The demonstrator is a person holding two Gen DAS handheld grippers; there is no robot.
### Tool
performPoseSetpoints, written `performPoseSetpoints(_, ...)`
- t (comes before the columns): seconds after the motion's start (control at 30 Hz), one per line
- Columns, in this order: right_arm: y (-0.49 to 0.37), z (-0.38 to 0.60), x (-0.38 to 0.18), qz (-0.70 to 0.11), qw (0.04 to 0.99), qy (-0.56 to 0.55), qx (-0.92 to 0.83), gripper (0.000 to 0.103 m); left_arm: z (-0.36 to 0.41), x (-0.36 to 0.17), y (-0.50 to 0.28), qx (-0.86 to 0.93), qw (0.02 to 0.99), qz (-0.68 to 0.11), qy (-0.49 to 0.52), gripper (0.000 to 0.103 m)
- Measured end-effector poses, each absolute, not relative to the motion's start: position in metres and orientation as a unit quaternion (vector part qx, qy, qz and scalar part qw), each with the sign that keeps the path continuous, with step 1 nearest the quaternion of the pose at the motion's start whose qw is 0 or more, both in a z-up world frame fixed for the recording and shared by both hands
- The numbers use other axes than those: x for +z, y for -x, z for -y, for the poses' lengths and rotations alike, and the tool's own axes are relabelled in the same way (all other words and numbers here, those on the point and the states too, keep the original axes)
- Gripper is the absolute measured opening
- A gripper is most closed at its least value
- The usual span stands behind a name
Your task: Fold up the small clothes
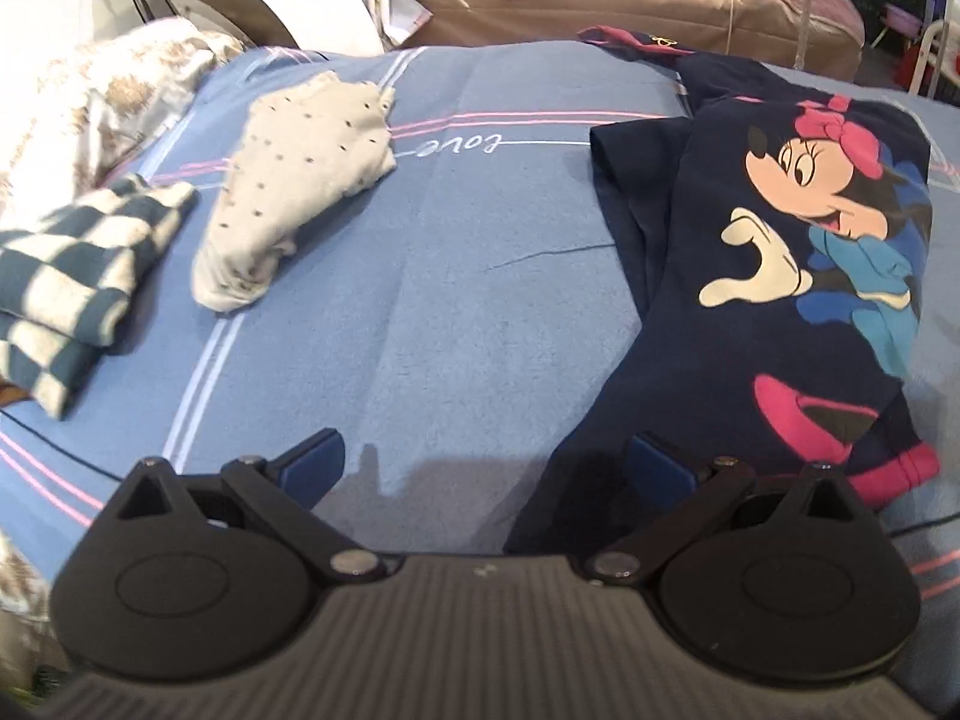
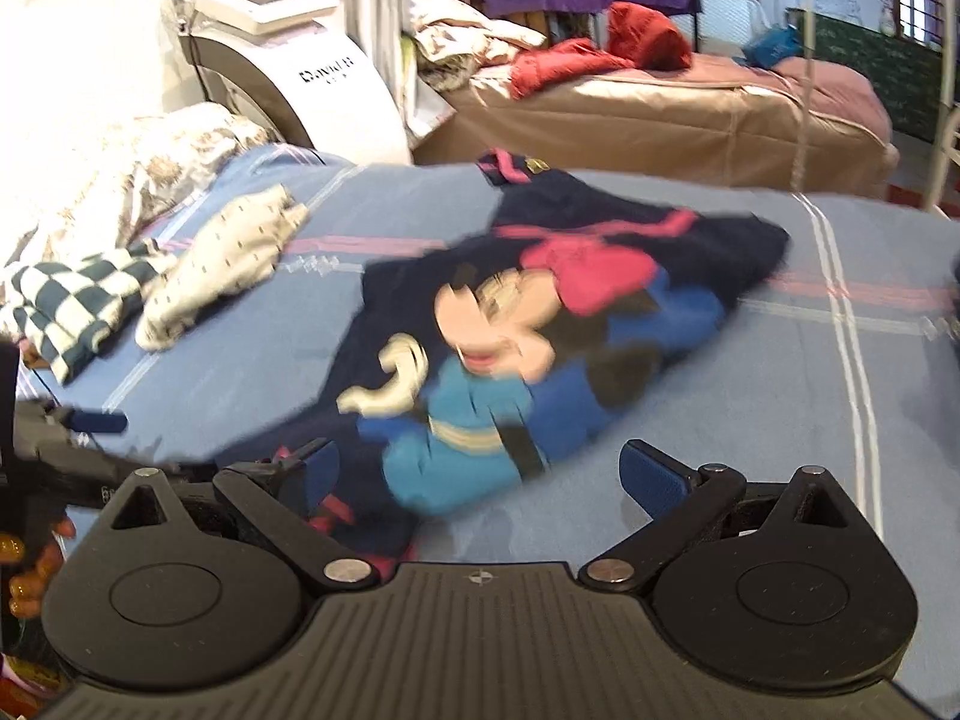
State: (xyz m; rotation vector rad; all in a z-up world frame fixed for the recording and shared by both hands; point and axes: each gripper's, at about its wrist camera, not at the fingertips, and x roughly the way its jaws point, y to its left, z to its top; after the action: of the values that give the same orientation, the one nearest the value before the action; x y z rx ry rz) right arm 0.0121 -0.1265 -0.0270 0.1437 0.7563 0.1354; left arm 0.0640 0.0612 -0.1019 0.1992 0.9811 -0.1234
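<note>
Navy cartoon-print shirt [image 1: 774, 276] lies rumpled on smooth blue bedsheet [image 1: 432, 276]

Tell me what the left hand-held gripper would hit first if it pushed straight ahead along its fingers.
Probably bare blue bedsheet: the left hand-held gripper is open, and between its fingers lies only sheet. The navy cartoon-print garment sits just right of that line, near the right finger. Depth is uncertain in this fisheye view.
</note>
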Motion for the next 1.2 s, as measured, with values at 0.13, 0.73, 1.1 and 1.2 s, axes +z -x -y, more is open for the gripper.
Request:
performPoseSetpoints(0.13,-0.086,0.108,-0.027,-0.361,0.929,-0.006,0.085,0.103,-0.058,-0.118,-0.074,-0.109,0.867,-0.482,-0.059,0.101)
performPoseSetpoints(0.73,-0.246,0.139,-0.065,-0.408,0.912,-0.010,-0.042,0.019,-0.031,-0.107,-0.067,-0.194,0.854,-0.479,-0.058,0.008)
performPoseSetpoints(1.1,-0.004,0.287,0.013,-0.322,0.927,-0.162,-0.109,0.007,0.012,-0.041,-0.008,-0.368,0.807,-0.461,-0.033,0.008)
performPoseSetpoints(1.2,0.063,0.330,-0.005,-0.332,0.908,-0.180,-0.179,0.007,0.040,-0.045,0.019,-0.422,0.768,-0.480,-0.047,0.008)
